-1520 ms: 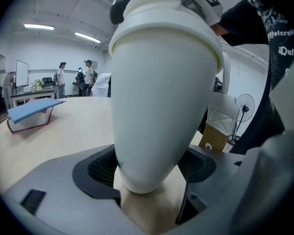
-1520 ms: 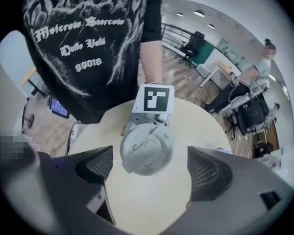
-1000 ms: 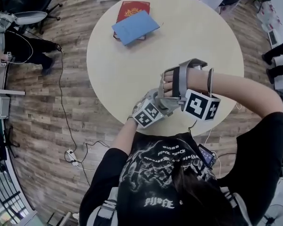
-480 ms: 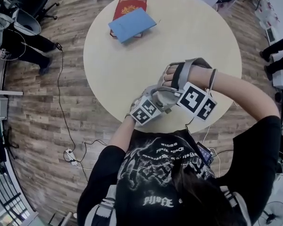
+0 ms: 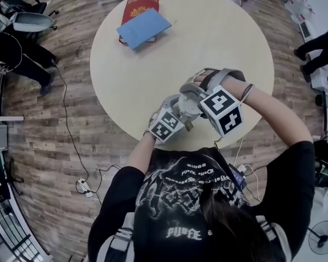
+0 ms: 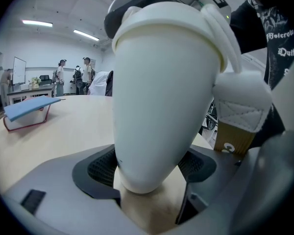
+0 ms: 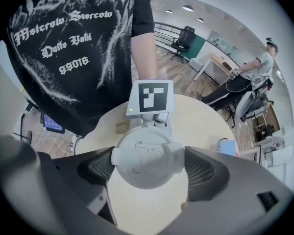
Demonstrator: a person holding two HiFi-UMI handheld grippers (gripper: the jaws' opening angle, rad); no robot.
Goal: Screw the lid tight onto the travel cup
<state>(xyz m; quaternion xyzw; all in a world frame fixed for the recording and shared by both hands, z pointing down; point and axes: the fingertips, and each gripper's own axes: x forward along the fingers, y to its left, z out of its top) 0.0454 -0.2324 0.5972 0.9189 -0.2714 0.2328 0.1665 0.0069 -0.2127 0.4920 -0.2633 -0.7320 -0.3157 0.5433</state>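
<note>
Travel cup (image 6: 161,97) in left hand-held gripper (image 6: 150,169), lid (image 7: 146,153) in right hand-held gripper (image 7: 148,169).

The travel cup (image 6: 161,106) and lid (image 7: 147,163) are white, the table (image 5: 208,42) cream, booklet (image 5: 144,27) blue, book (image 5: 139,7) red.

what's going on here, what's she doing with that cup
A person is working on a white travel cup with two handheld grippers at the near edge of a round table. The left gripper clamps the cup low on its body and holds it upright. The right gripper comes from above with its jaws closed on the lid, which sits on the cup's top. A blue book lies across the table, untouched.
</note>
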